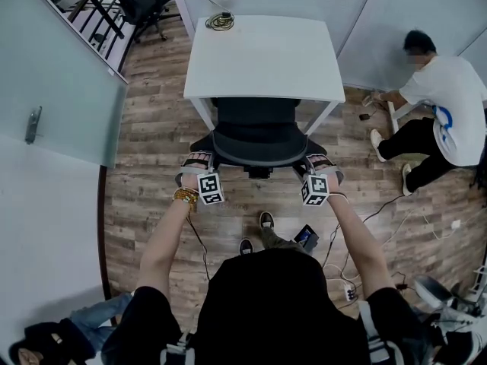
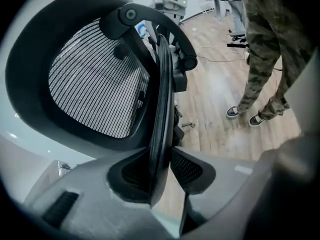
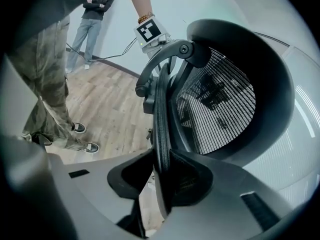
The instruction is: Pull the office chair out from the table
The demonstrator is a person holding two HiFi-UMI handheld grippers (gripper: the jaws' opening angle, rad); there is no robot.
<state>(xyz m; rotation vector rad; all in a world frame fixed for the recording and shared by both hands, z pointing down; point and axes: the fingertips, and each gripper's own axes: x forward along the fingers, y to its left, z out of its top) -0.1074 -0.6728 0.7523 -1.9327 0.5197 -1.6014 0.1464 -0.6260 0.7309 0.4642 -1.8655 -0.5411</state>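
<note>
A black mesh office chair (image 1: 259,147) stands tucked under the white table (image 1: 266,55), with its backrest toward me. My left gripper (image 1: 196,163) is at the backrest's left edge and my right gripper (image 1: 319,163) at its right edge. In the left gripper view the backrest's black rim (image 2: 161,109) runs between the jaws of the left gripper (image 2: 160,156), and the pads press on it. The right gripper view shows the same: the rim (image 3: 161,119) is clamped between the pads of the right gripper (image 3: 161,156). The chair's base is hidden.
A person (image 1: 445,112) sits on the wooden floor at the right, by the wall. Cables (image 1: 380,211), a power strip (image 1: 350,293) and a phone (image 1: 307,238) lie on the floor near my feet. Another black chair (image 1: 141,6) stands behind the glass partition (image 1: 53,74) at the far left.
</note>
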